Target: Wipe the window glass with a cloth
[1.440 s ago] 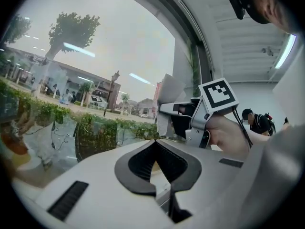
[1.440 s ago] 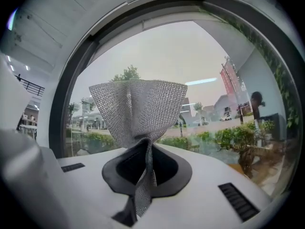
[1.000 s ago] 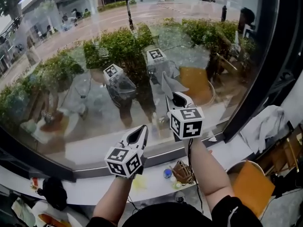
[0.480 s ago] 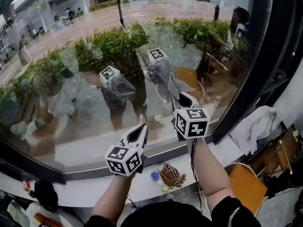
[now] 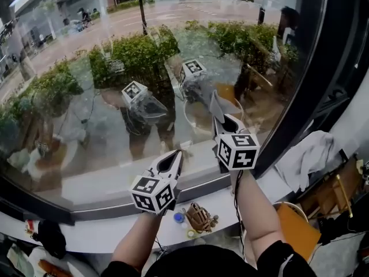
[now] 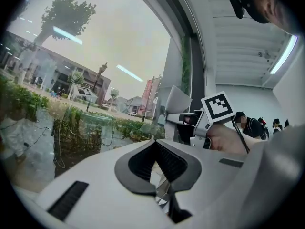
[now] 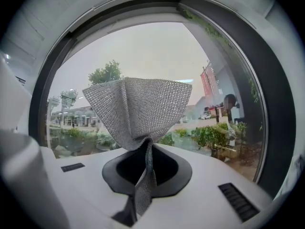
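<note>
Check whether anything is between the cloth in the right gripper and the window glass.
Nothing visible is. The grey woven cloth, pinched in the right gripper, fans out toward the large clear window glass; the left gripper sits off to its left.

The right hand-held gripper (image 5: 225,122) has slid the grey cloth (image 5: 217,104) rightward along the window glass (image 5: 86,97), and both now sit nearer the dark window frame (image 5: 302,91). The head view has swung with them, so the brown object (image 5: 199,215) on the counter (image 5: 98,235) shows further left.
</note>
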A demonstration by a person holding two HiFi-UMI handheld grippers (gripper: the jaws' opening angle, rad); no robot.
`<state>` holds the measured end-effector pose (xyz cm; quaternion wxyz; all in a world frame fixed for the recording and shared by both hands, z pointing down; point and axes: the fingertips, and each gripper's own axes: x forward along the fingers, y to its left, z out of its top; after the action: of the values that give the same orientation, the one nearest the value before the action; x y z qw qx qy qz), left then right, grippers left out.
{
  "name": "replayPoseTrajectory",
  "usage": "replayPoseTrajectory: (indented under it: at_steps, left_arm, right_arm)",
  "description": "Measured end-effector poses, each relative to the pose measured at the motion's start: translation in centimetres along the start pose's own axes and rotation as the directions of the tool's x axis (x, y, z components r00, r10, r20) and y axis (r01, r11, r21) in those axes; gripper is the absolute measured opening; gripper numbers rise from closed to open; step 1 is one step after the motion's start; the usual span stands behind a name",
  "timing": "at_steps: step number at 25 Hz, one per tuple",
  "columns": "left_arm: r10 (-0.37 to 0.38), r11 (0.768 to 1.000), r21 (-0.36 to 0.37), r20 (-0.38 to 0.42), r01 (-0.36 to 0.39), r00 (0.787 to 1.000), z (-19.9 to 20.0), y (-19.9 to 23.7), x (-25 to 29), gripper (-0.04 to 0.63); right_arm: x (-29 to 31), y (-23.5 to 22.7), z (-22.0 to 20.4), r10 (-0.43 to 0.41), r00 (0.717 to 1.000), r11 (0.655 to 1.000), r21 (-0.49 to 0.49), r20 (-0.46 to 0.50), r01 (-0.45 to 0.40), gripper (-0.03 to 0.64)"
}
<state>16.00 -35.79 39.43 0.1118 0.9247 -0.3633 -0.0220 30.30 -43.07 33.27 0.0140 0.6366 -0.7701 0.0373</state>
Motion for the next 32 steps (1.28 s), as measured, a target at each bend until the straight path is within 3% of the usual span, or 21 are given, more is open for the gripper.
replayPoseTrajectory:
  at_steps: [10, 32]
  left_arm:
    - [0.015, 1.000, 0.008, -0.011, -0.015, 1.000, -0.7, -1.5, 1.6, 0.008]
    - [0.015, 0.999, 0.029, -0.004, -0.015, 1.000, 0.0, -2.4, -0.1, 0.008]
  right_arm:
    - [-0.1, -0.7, -0.2, 0.042, 0.999, 0.999, -0.006, 0.009, -0.042, 0.040]
    - [-2.3, 0.0, -0.5, 0.037, 0.999, 0.999, 0.025, 0.014, -0.037, 0.038]
